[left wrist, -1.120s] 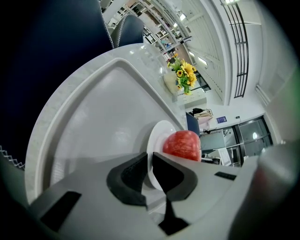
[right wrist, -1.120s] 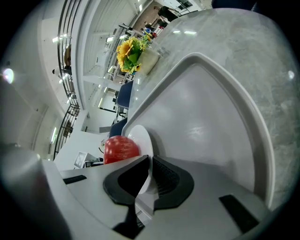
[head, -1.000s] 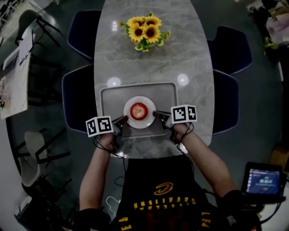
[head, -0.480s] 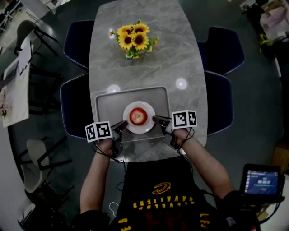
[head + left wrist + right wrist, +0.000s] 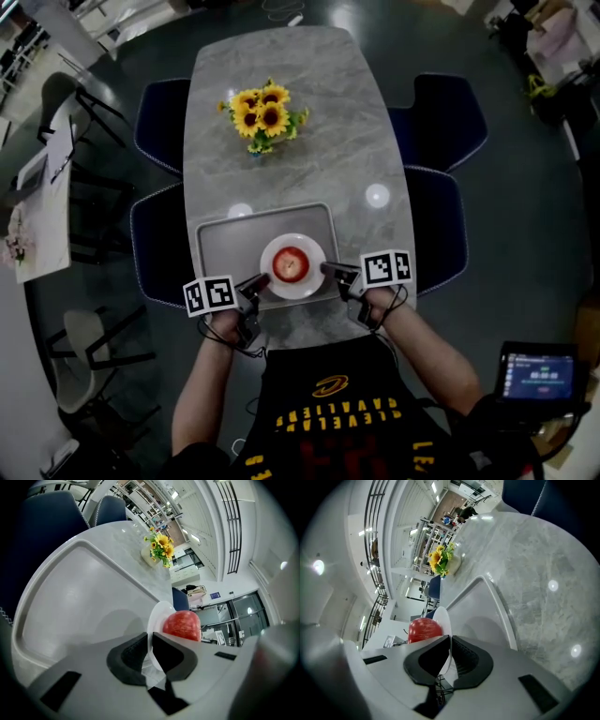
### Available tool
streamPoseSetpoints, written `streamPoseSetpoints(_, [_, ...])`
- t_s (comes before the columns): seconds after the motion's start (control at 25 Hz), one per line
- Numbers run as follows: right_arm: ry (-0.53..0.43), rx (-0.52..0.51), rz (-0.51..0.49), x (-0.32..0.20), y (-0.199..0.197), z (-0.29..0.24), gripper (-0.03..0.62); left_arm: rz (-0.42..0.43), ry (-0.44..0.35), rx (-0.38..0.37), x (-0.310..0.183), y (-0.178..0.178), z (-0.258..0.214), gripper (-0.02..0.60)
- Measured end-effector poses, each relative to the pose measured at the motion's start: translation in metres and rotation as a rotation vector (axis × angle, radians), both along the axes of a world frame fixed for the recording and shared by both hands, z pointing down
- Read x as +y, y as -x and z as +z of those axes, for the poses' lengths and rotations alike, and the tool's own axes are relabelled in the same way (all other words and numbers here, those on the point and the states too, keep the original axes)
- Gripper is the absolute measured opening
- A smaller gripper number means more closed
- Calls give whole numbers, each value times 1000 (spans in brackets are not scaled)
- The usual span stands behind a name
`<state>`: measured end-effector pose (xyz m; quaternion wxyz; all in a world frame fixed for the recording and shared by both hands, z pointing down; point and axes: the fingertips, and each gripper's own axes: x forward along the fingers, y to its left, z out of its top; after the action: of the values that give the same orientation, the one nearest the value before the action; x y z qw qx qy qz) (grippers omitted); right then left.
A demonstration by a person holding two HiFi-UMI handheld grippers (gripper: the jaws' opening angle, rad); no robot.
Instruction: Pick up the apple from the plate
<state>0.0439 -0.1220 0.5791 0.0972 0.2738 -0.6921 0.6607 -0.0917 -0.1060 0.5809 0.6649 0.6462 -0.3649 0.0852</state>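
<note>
A red apple (image 5: pixel 291 263) lies on a white plate (image 5: pixel 312 278), over the right front part of a grey tray (image 5: pixel 225 248). My left gripper (image 5: pixel 258 281) is shut on the plate's left rim, and my right gripper (image 5: pixel 330 270) is shut on its right rim. In the left gripper view the thin rim of the plate (image 5: pixel 154 616) runs between the jaws of the left gripper (image 5: pixel 150 651), with the apple (image 5: pixel 182 624) just beyond. The right gripper view shows the same: the plate (image 5: pixel 443 618) edge sits in the right gripper (image 5: pixel 450 656), with the apple (image 5: pixel 425 629) behind.
A vase of sunflowers (image 5: pixel 260 118) stands farther back on the marble table (image 5: pixel 319 141). Dark blue chairs (image 5: pixel 441 122) line both long sides. The tray's raised rim (image 5: pixel 70 550) surrounds the plate. A person's arms and torso are at the table's near end.
The head view has pulled back and shifted. The plate with the apple now sits farther toward the tray's right front; both grippers stay on its rim.
</note>
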Motion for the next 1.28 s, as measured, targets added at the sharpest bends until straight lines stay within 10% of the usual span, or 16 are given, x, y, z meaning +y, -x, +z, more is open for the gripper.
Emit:
streamPoseSetpoints(0.52, [-43,-16,17,0,-2,-13,25,18,-32,26,-5,-2,-8,35])
streamPoseSetpoints(1.28, [-72,-30,61,9,-102,-55,24,79,-44,57,1,-102,-47,35])
